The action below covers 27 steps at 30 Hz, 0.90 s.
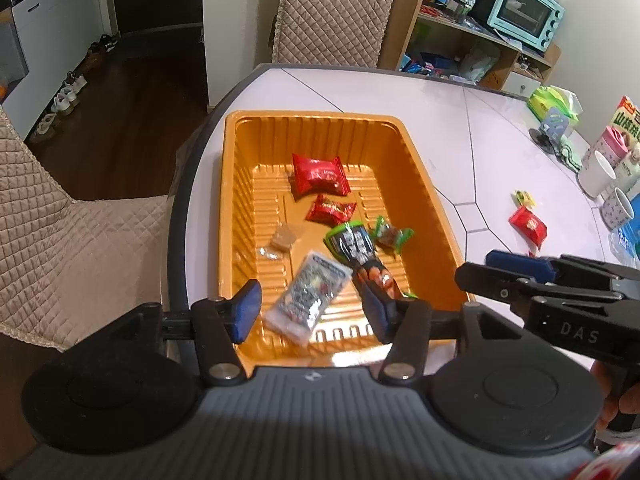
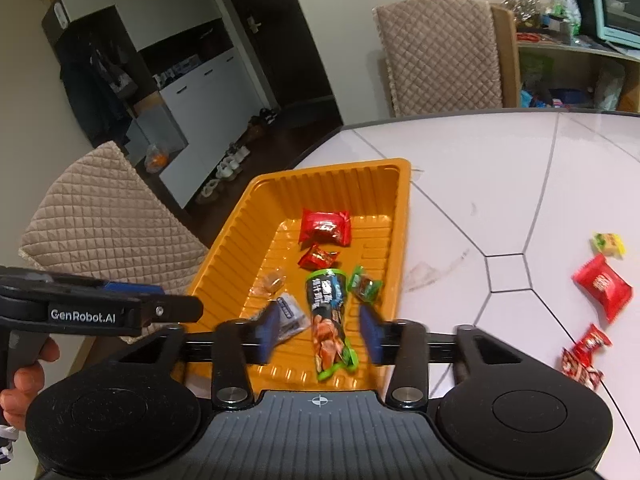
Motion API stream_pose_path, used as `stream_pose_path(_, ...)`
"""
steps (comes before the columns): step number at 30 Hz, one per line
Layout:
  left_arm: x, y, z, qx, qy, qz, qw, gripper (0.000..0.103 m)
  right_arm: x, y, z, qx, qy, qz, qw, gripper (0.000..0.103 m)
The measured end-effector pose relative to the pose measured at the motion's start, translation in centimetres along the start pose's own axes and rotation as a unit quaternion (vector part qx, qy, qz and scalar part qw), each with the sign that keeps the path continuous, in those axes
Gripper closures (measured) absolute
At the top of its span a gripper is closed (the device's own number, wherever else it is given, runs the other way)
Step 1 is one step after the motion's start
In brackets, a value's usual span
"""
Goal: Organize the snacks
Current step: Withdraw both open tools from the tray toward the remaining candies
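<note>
Snacks lie in the orange tray (image 2: 402,216); left tongs (image 1: 310,310), right tongs (image 2: 320,332) "GenRobot.AI", both released.

orange tray (image 1: 420,184) — red packets (image 1: 319,173), quilted beige chair (image 1: 332,8)

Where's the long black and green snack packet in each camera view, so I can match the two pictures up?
Left wrist view: the long packet lies in the near right part of the orange tray, running up from the left gripper's right fingertip.
Right wrist view: the long packet lies at the tray's near end, between the open right gripper's fingertips.
Shared landmark: the big red packet further back in the tray.
</note>
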<state>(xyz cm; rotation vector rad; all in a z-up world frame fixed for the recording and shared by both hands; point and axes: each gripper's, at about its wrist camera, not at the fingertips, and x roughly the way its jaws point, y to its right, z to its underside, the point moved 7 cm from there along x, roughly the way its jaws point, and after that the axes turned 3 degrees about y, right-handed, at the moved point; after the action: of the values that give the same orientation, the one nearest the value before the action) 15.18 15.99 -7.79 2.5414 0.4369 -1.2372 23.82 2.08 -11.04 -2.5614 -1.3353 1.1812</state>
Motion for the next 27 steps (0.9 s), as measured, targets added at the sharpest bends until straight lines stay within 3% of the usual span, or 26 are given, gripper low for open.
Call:
stream_pose_path(4,-0.8,0.8,1.2,0.003,-0.004,0.0,1.0,0.044,-1.6,0.2,0.7,0.008,0.004,0.004,1.0,0.046)
stream_pose_path(27,-1.6,8.2,6.2,0.03,-0.038,0.026,0.9985,0.04,-8.3,5.1,5.7,0.06,-0.019,0.039,0.997,0.043)
